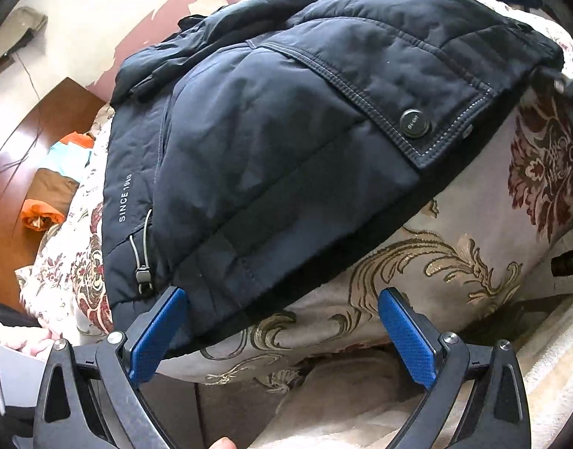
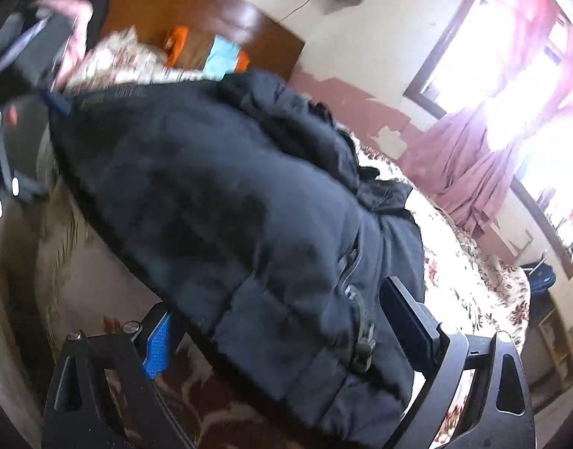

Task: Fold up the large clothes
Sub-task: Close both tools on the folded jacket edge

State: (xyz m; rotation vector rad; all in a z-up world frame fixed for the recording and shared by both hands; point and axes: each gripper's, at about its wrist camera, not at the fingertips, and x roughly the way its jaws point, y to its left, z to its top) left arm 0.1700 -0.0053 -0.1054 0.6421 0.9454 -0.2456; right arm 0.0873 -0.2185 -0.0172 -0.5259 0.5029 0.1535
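A large navy padded jacket (image 1: 271,142) lies on a floral bedspread (image 1: 436,262), with a pocket flap, a snap button (image 1: 414,123) and a drawstring toggle (image 1: 144,273). My left gripper (image 1: 282,321) is open at the jacket's near hem, jaws wide, the left pad touching the hem corner. In the right wrist view the jacket (image 2: 230,205) fills the frame, blurred. My right gripper (image 2: 275,321) is open, its jaws wide around the jacket's hem end near a toggle (image 2: 363,344). The left gripper also shows in the right wrist view (image 2: 9,172).
The bed edge drops to a pale blanket (image 1: 361,404) below my left gripper. A wooden headboard (image 1: 43,119) and orange and blue cloth (image 1: 61,161) lie to the left. A window with pink curtains (image 2: 492,112) is on the right. A hand (image 1: 17,340) holds the left gripper.
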